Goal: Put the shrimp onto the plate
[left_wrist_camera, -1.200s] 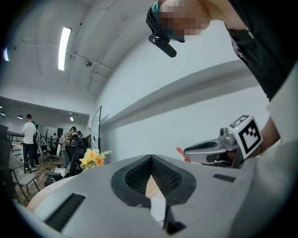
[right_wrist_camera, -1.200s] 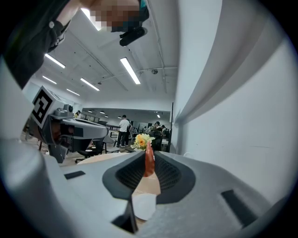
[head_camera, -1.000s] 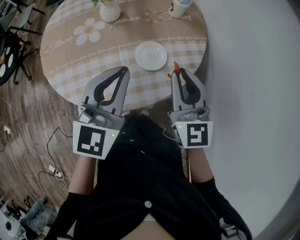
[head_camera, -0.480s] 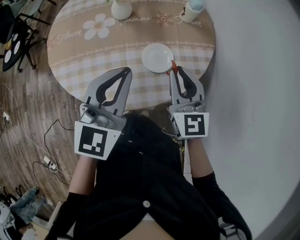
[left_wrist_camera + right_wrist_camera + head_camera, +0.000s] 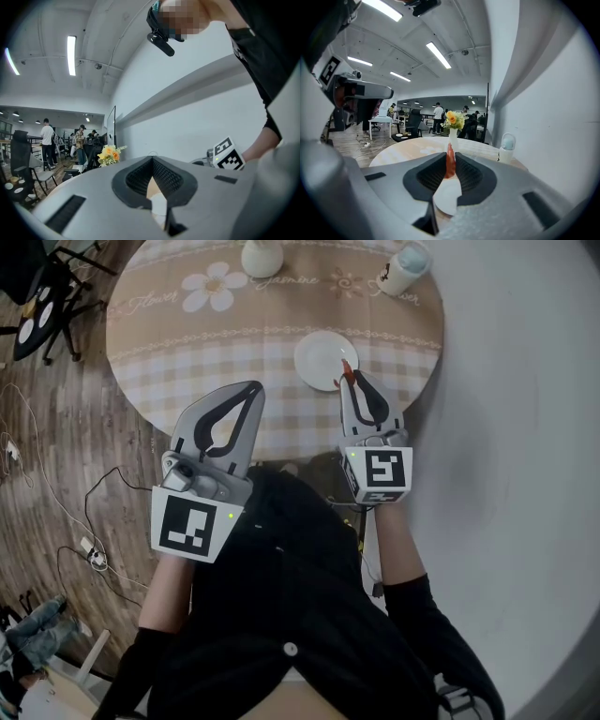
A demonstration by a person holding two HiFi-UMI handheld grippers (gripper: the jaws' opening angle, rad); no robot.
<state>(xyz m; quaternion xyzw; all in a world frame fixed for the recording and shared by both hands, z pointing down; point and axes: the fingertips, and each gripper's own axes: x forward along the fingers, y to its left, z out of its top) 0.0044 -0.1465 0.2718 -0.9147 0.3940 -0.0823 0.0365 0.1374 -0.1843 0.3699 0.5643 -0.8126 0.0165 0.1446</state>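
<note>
A small white plate (image 5: 323,358) lies on the round table with the checked cloth (image 5: 187,343), near its right side. My right gripper (image 5: 350,381) is shut on a red shrimp (image 5: 348,369) that sticks out past its tips, over the plate's near right rim. In the right gripper view the shrimp (image 5: 450,163) stands upright between the pads of the right gripper (image 5: 450,157), with the plate (image 5: 449,193) showing below it. My left gripper (image 5: 254,389) hovers over the table's near edge, left of the plate, shut and with nothing in it. The left gripper (image 5: 152,160) shows its jaws closed.
A white vase with yellow flowers (image 5: 262,257) and a white cup with a pale blue top (image 5: 406,270) stand at the table's far side. A grey wall (image 5: 525,427) runs close along the right. A chair (image 5: 37,296) and cables (image 5: 56,512) are on the wooden floor at left.
My right gripper has moved forward and down with the shrimp, from beside the plate's near right to over its rim. The left gripper has stayed about where it was.
</note>
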